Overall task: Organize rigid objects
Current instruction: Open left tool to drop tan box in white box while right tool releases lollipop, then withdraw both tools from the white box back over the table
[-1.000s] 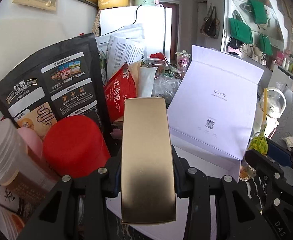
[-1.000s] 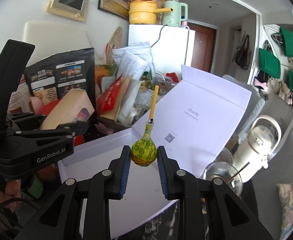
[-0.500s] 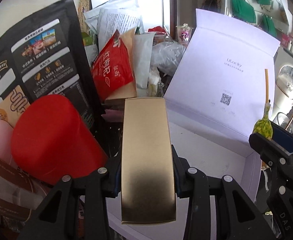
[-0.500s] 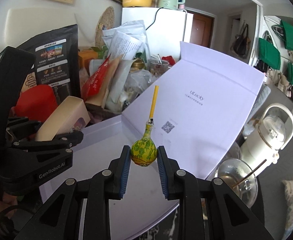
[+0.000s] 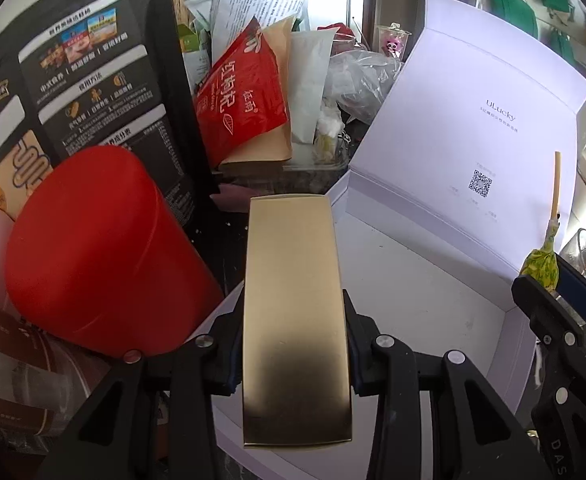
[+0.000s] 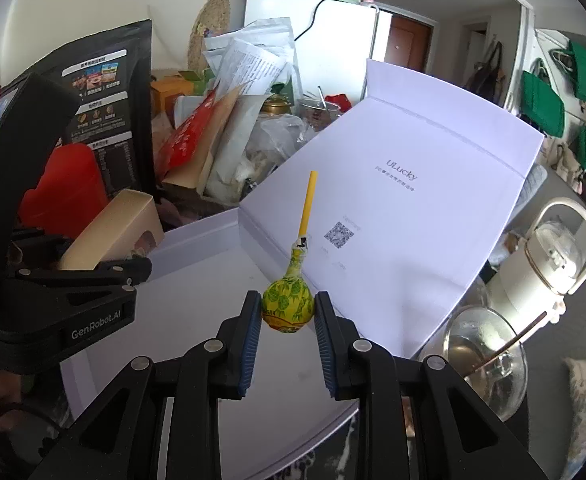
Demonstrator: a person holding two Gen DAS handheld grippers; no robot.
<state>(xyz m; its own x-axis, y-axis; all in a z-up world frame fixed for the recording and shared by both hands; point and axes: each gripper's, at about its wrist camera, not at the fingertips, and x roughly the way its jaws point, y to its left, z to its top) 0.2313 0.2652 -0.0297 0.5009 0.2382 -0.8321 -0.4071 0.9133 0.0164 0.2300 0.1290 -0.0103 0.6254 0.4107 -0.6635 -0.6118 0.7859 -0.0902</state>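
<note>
My left gripper (image 5: 293, 344) is shut on a gold box (image 5: 295, 312) and holds it over the left edge of an open white box (image 5: 433, 276). The gold box also shows in the right wrist view (image 6: 113, 236), at the white box's (image 6: 197, 304) left rim. My right gripper (image 6: 287, 320) is shut on a lollipop (image 6: 288, 307) in a yellow-green wrapper, its yellow stick pointing up, over the white box's floor. The lollipop also shows at the right of the left wrist view (image 5: 540, 266). The white box's lid (image 6: 405, 200) stands open behind.
A red canister (image 5: 101, 256) stands just left of the white box. A black oat bag (image 5: 77, 92), a red pouch (image 5: 241, 100) and papers crowd the back left. A glass jar (image 6: 481, 356) and a white kettle (image 6: 557, 252) stand to the right.
Both grippers have moved forward and down toward the white box. The red canister and the box floor look closer. Both grips are unchanged.
</note>
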